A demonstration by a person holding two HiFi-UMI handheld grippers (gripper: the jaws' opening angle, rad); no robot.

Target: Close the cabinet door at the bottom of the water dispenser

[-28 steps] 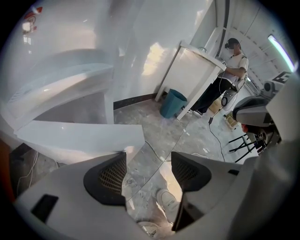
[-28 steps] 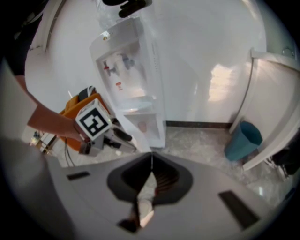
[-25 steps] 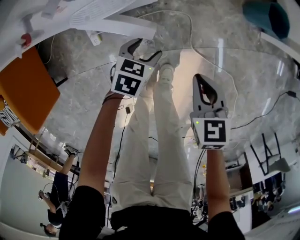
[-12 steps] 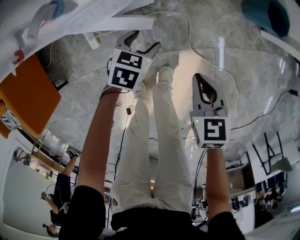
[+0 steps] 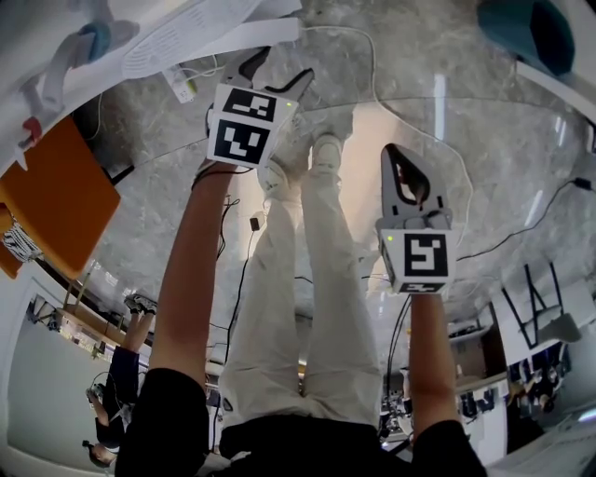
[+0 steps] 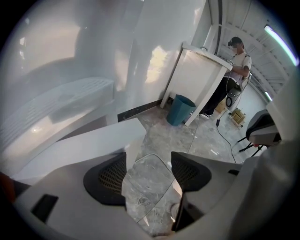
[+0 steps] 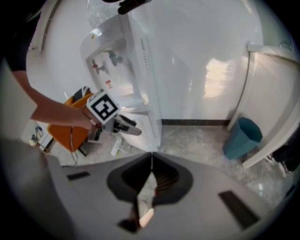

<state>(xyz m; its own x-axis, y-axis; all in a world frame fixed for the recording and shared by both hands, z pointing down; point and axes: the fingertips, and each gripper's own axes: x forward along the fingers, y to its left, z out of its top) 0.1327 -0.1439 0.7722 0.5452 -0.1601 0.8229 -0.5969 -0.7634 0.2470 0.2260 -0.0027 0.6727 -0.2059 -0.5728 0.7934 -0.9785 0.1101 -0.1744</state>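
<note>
The white water dispenser (image 7: pixel 125 56) stands against the wall in the right gripper view, its bottom cabinet door (image 7: pixel 146 127) low down. In the head view the door's white edge (image 5: pixel 219 39) runs along the top left. My left gripper (image 5: pixel 272 73) is held out right beside it, open, with only marble floor between the jaws. The left gripper view has the left gripper (image 6: pixel 149 161) with the white door panel (image 6: pixel 89 143) just left of it. My right gripper (image 5: pixel 397 160) hangs back over the floor at centre right, shut and holding nothing; its shut jaws (image 7: pixel 151 161) point towards the dispenser.
An orange seat (image 5: pixel 51 186) stands left of the dispenser, with a white power strip (image 5: pixel 182 79) on the floor. A teal bin (image 5: pixel 526 28) sits at the far right by a white partition (image 6: pixel 201 79). Cables (image 5: pixel 521 224) trail over the marble. Another person (image 6: pixel 236 58) stands beyond.
My left gripper has moved forward and slightly left, closer to the white door edge. The right gripper has stayed where it was.
</note>
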